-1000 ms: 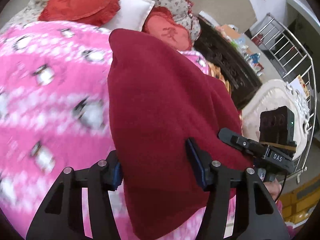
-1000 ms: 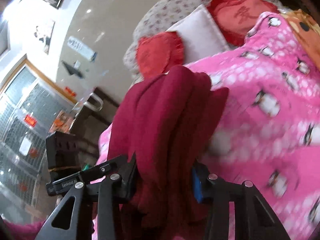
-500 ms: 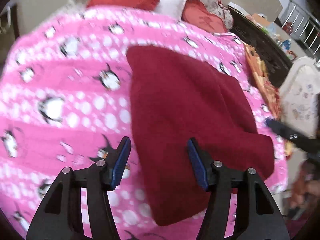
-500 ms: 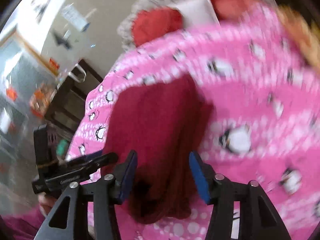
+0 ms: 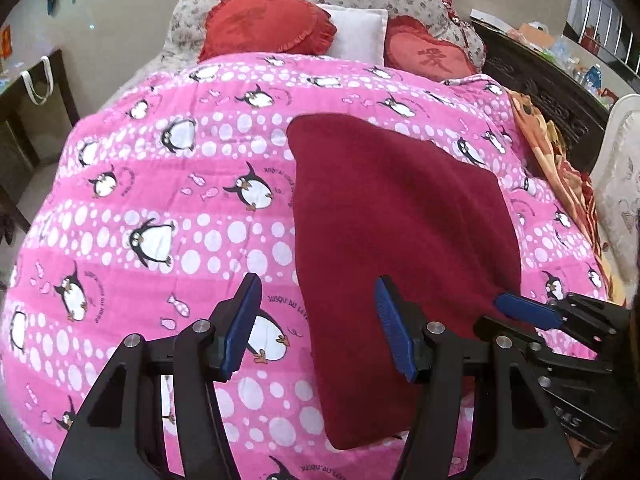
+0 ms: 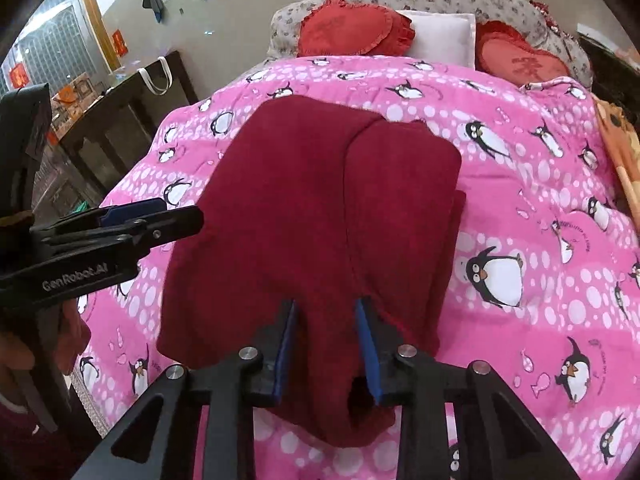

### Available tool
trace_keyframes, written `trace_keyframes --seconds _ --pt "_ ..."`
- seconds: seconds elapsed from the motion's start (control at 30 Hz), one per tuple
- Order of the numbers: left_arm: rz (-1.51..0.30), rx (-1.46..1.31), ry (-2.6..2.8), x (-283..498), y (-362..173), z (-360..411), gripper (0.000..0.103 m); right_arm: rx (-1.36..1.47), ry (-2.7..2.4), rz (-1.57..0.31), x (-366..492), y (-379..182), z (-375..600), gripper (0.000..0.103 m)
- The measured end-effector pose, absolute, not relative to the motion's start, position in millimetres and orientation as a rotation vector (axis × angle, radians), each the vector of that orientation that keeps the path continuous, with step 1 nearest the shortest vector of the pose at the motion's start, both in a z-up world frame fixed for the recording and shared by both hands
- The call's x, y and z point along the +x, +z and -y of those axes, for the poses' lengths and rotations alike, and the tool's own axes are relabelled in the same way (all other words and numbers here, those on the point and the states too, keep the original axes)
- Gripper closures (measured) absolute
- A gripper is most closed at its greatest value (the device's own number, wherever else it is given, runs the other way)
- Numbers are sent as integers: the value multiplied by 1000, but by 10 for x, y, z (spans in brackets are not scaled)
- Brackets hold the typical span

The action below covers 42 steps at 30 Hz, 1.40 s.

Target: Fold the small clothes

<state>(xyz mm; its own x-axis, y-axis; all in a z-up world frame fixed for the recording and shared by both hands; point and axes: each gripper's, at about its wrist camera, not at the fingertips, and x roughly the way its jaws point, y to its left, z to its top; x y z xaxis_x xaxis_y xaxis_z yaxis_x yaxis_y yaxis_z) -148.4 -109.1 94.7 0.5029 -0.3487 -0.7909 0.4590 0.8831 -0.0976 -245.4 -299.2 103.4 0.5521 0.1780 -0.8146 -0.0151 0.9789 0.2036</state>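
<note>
A dark red garment (image 5: pixel 400 248) lies folded flat on the pink penguin blanket (image 5: pixel 160 208); it also shows in the right wrist view (image 6: pixel 312 224) with a fold line down its middle. My left gripper (image 5: pixel 318 324) is open and empty, above the garment's near left edge. My right gripper (image 6: pixel 326 344) has its jaws part open around a bunched fold at the garment's near edge, with cloth between the blue pads. The right gripper also shows in the left wrist view (image 5: pixel 532 312), and the left gripper in the right wrist view (image 6: pixel 132 216).
Two red heart cushions (image 5: pixel 264 24) and a white pillow (image 5: pixel 356 32) lie at the head of the bed. An orange patterned blanket (image 5: pixel 560 168) runs along the right edge. Dark wooden furniture (image 6: pixel 120 128) stands to the left of the bed, a white chair (image 5: pixel 620 184) to the right.
The garment was held up in both grippers and now lies flat on the blanket. My left gripper has let go and drawn back. My right gripper's jaws have opened somewhat around the cloth.
</note>
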Motion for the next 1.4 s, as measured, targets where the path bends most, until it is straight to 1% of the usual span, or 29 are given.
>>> trace_keyframes --seconds 0.1,0.17,0.2,0.23,0.5,0.6,0.9,1.4 --pt "-896 123 -482 -1514 1028 1069 44 215 127 -935 -2537 1267 3008 73" --pt "-877 105 -474 -1529 1082 1034 44 244 116 -895 -2535 1411 3066 63" --pt "-872 97 -470 -1535 1101 1026 44 256 105 -878 -2560 1478 3085 53" --pt "-869 90 -467 -1540 1119 1016 44 264 92 -862 -2585 1525 3094 52" --pt "-873 86 -463 -1608 1179 1008 44 273 -3 -831 -2563 1675 3061 51" --pt "-868 93 -463 -1644 1190 1021 44 267 -29 -845 -2550 1677 3030 40" --pt "-864 105 -471 -1658 1195 1067 44 287 -47 -860 -2512 1630 3034 38" --pt "-872 108 -467 -1663 1170 1092 44 298 -39 -882 -2445 1557 3014 37"
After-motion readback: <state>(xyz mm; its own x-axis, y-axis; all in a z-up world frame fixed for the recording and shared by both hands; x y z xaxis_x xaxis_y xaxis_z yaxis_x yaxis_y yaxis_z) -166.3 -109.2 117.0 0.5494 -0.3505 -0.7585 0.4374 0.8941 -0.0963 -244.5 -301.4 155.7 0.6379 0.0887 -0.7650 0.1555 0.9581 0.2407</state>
